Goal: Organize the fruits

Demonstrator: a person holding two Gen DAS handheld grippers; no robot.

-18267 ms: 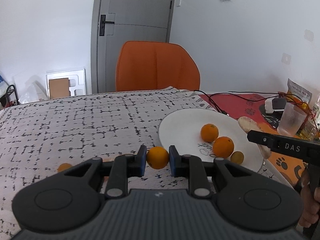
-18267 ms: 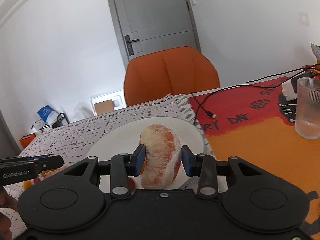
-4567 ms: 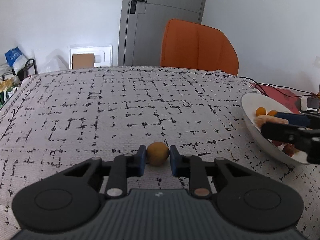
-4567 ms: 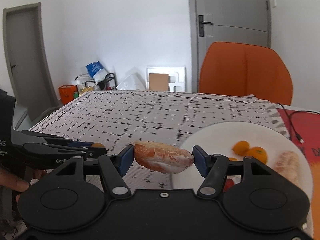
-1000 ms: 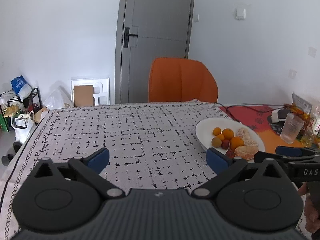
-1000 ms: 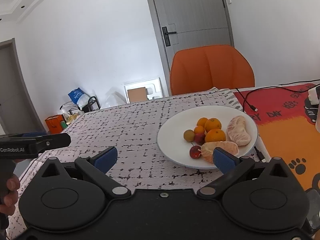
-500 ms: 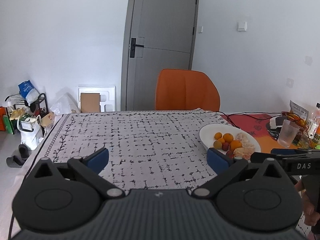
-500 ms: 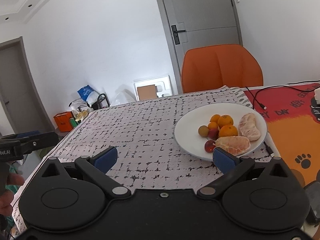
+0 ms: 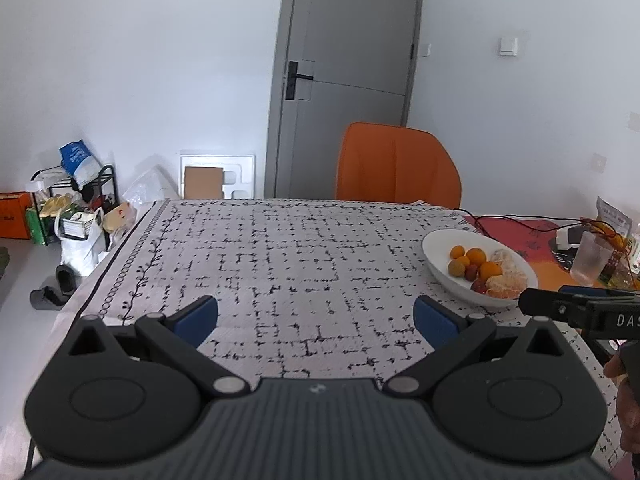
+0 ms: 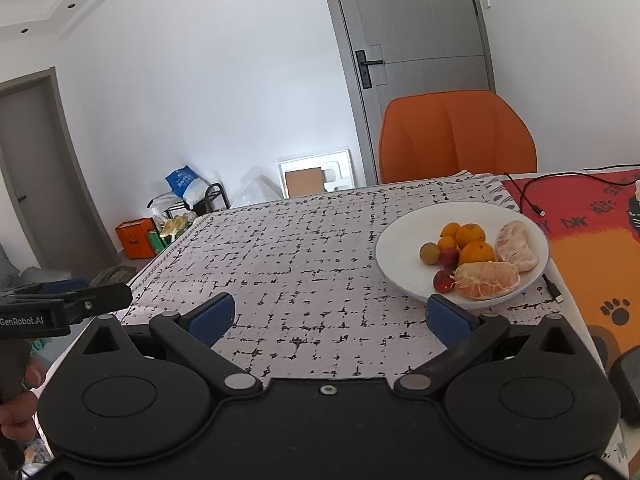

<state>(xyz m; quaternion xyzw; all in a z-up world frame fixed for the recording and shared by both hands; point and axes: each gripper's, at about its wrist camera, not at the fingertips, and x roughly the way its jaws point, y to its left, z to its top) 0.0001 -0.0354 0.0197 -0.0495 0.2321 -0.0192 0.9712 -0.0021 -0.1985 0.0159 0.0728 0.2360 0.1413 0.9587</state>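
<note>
A white plate [image 10: 404,222] on the patterned tablecloth holds several small oranges [image 10: 470,236], two peeled citrus pieces [image 10: 487,279], a brownish round fruit [image 10: 429,253] and red fruits [image 10: 442,280]. The plate also shows in the left wrist view [image 9: 438,242]. My left gripper [image 9: 315,320] is wide open and empty, held above the near table edge. My right gripper [image 10: 328,318] is wide open and empty, held short of the plate, which lies ahead to its right.
An orange chair [image 9: 396,166] stands at the table's far side. A red-orange mat [image 10: 592,232] with a black cable [image 10: 532,196] lies right of the plate. A clear glass [image 9: 591,258] and snack packets stand at the far right. Clutter sits on the floor at left.
Both grippers have drawn back and risen from the table; the plate looks smaller and farther in both views. Both stay wide open and empty.
</note>
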